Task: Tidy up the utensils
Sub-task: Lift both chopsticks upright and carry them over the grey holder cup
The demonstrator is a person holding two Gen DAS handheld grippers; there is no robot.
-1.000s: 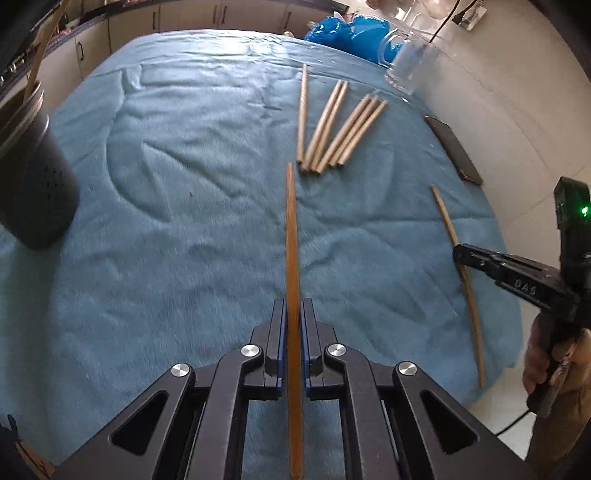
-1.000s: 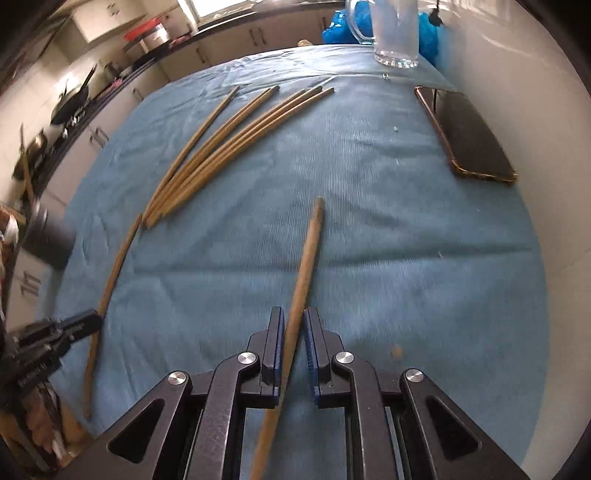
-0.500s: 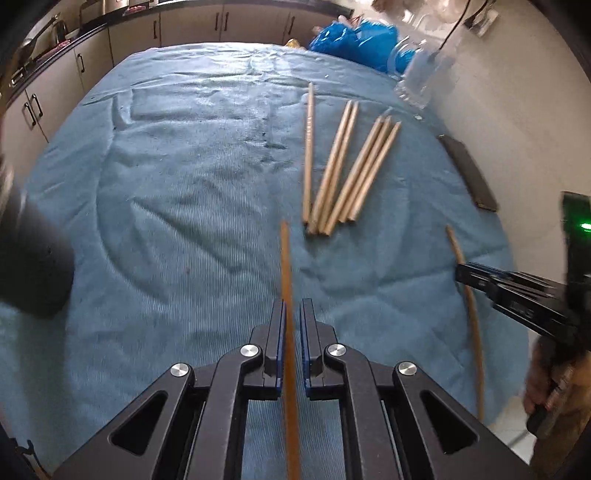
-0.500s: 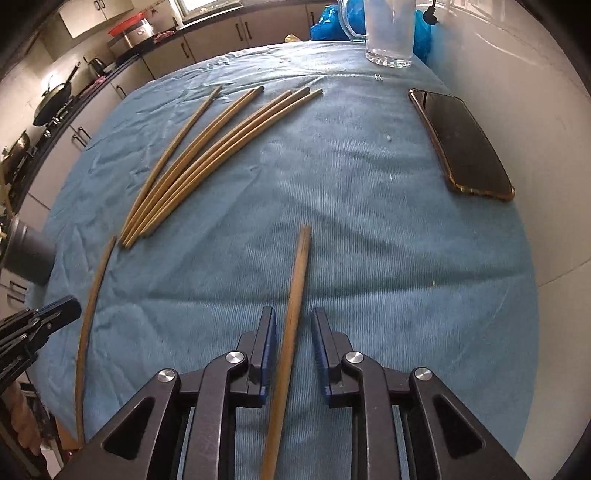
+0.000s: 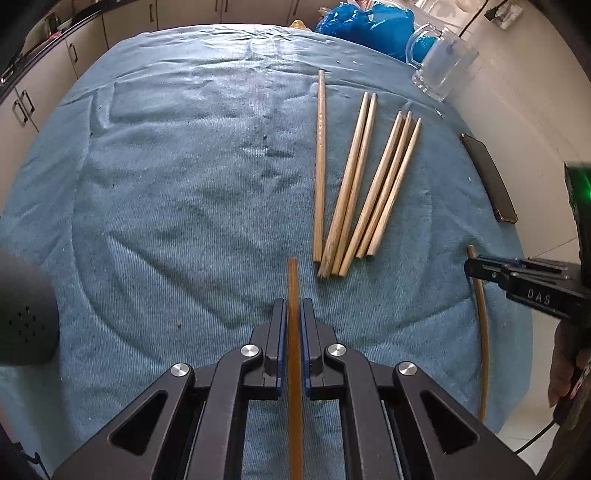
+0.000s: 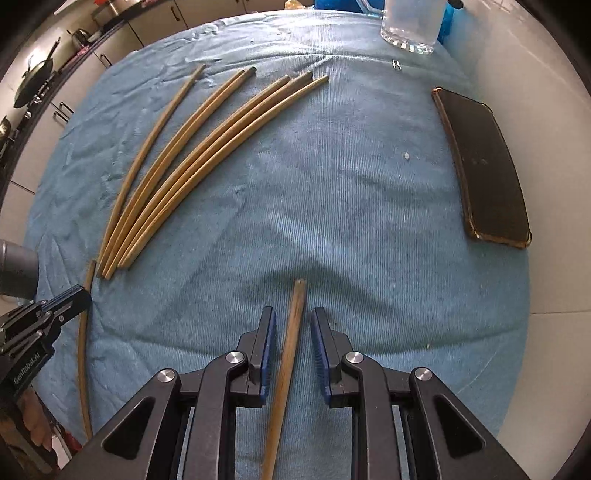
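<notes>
Several wooden chopsticks [image 5: 354, 184] lie side by side on the blue towel [image 5: 166, 166]; the right wrist view shows them [image 6: 192, 155] at the left. My left gripper [image 5: 293, 306] is shut on one darker chopstick [image 5: 293, 280], which points forward just short of that row. In the right wrist view that gripper [image 6: 79, 295] and its chopstick [image 6: 83, 350] sit at the left edge. My right gripper [image 6: 293, 314] is open, with another chopstick [image 6: 298, 295] lying on the towel between its pads, a gap on each side. The left wrist view shows the right gripper [image 5: 471, 266] above that chopstick [image 5: 482, 332].
A glass mug [image 6: 410, 26] stands at the far edge with a blue bag [image 5: 365, 22] behind it. A dark phone [image 6: 484, 166] lies near the right edge by the white wall. A dark perforated holder [image 5: 22, 317] stands at the left.
My right gripper's jaws have parted from the chopstick, which now lies loose between them. Both hands have shifted across the towel; the left still grips its chopstick.
</notes>
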